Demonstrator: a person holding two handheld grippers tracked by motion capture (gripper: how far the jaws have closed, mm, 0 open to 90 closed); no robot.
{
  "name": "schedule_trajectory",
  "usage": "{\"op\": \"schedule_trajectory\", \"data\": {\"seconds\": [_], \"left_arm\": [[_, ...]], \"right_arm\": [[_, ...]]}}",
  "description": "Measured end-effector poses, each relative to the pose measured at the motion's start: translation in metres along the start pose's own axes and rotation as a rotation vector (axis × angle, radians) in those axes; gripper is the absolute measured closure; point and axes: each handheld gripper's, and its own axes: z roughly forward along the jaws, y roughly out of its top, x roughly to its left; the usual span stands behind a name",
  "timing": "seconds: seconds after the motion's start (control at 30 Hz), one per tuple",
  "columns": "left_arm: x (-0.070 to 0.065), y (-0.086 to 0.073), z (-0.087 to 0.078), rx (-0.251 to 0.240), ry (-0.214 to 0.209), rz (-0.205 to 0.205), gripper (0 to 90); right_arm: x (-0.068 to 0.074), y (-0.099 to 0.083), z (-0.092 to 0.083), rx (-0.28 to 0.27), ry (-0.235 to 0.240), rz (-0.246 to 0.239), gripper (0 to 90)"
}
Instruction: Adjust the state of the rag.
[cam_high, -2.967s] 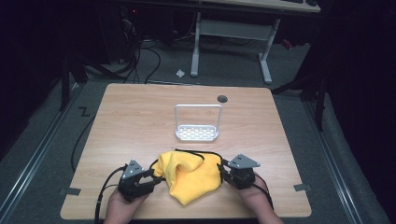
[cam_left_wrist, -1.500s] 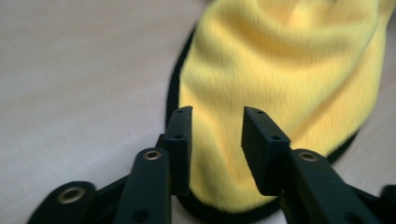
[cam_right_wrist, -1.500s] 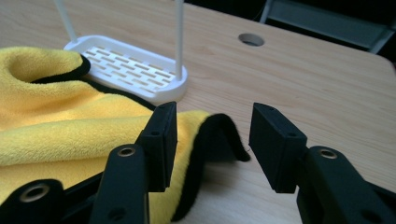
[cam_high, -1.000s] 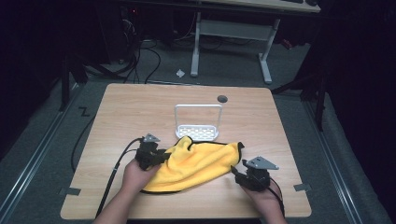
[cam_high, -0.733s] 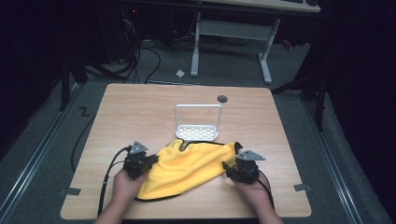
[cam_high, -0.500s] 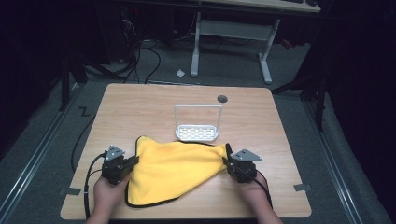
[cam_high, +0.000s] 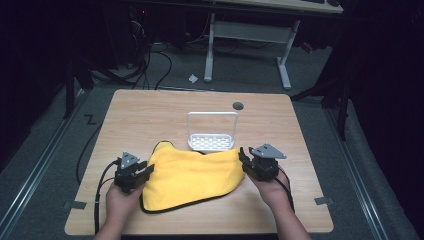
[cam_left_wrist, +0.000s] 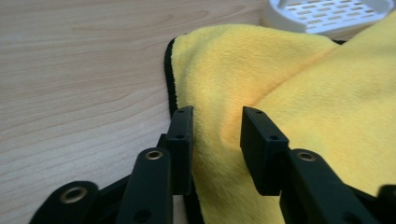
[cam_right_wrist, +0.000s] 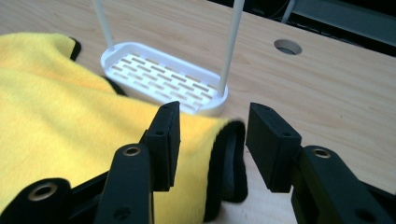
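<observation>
A white slotted rack stands mid-table, beside a round hole

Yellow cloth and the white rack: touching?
Touching. In the right gripper view the yellow cloth lies against the near rim of the white rack, and in the high view its far edge overlaps the rack's front.

The yellow cloth is running off the right and bottom edges of the left gripper view, and its near part is lying hidden behind that gripper's jaws. The white rack ahead of them is being cut by the top edge. In the right gripper view the cloth's black-edged corner between the jaws is blurring, and the rack's two upright rods are leaving the top edge.
</observation>
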Motion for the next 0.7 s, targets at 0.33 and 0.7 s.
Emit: {"op": "schedule_trajectory", "data": {"seconds": [0.33,0.7], "left_arm": [[-0.057,-0.024,-0.014,0.085,-0.181,0.072,59.4],[-0.063,-0.03,0.0,0.118,-0.183,0.104,58.6]], "right_arm": [[-0.013,-0.054,-0.011,0.08,0.039,0.052,52.3],[0.007,-0.042,-0.011,0.041,0.04,-0.034,82.2]]}}
